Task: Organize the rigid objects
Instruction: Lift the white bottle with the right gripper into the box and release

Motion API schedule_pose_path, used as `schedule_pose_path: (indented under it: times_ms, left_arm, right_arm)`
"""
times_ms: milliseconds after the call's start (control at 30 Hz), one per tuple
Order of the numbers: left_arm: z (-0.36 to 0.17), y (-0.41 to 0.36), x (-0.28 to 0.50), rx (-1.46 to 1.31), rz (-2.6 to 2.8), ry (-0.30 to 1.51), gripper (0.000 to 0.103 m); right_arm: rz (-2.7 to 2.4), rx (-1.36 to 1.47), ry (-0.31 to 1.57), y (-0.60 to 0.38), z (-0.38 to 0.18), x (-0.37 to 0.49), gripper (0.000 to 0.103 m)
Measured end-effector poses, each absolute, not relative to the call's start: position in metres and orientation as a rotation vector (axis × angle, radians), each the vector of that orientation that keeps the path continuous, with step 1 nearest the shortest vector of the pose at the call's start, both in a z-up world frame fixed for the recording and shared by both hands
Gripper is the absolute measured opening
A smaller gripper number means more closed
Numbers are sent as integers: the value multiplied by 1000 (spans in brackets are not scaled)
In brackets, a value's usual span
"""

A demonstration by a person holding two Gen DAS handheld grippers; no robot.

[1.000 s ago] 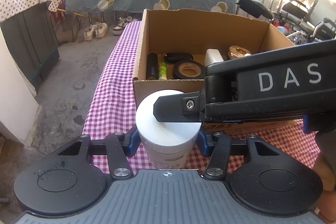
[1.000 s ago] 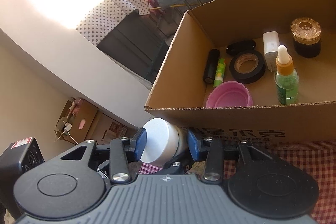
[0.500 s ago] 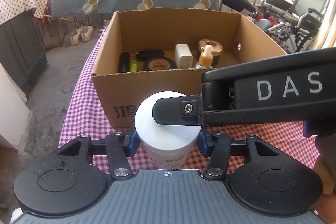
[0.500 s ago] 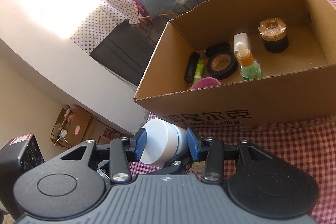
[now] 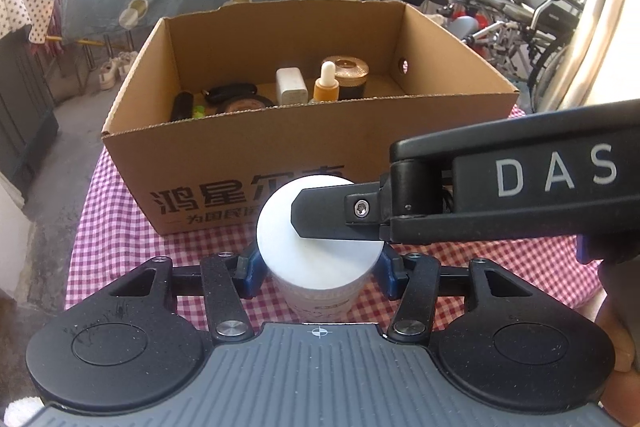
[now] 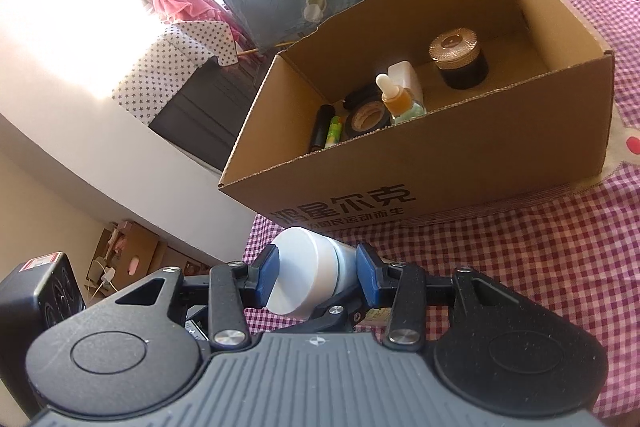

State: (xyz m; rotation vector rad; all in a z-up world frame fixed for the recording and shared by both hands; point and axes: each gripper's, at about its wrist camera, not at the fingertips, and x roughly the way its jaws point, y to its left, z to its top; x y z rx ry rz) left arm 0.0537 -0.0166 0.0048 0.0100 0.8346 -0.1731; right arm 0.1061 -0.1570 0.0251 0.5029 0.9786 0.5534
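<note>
Both tongs grasp one white jar. Seen from the left wrist, the left gripper (image 5: 318,267) at lower centre has its blue pads clamped on the jar (image 5: 316,251) body below the white lid, while the right gripper (image 5: 336,213) reaches in from the right edge, one black finger lying across the lid. Just behind the jar, mid-frame, the cardboard box (image 5: 248,151) stands on the checked tablecloth (image 5: 116,227) (a dropper bottle (image 5: 326,87) and a gold-lidded jar (image 5: 347,75) show inside).

From the right wrist, the right gripper (image 6: 316,275) at lower centre pinches the jar's lid (image 6: 304,267) between blue pads, the jar tilted toward the left. Up and to the right sits the box (image 6: 440,163), holding a tape roll (image 6: 366,119) and a white block (image 6: 404,77).
</note>
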Motion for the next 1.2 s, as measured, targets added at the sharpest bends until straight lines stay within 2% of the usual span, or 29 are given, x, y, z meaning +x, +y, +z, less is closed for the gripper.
schedule_pose_path:
  times_ms: [533,767,1200]
  left_arm:
    - [3,-30,58,54,-166,860,58]
    - [3,-30,59,54,-158,852,53]
    - [5,-31,56,52,-153,850,53]
  right_arm:
    - [565,549,982,-167,19,106,47]
    - [565,556,984,-169,17,106,48]
    - [566,553,982,-170,18,104,48]
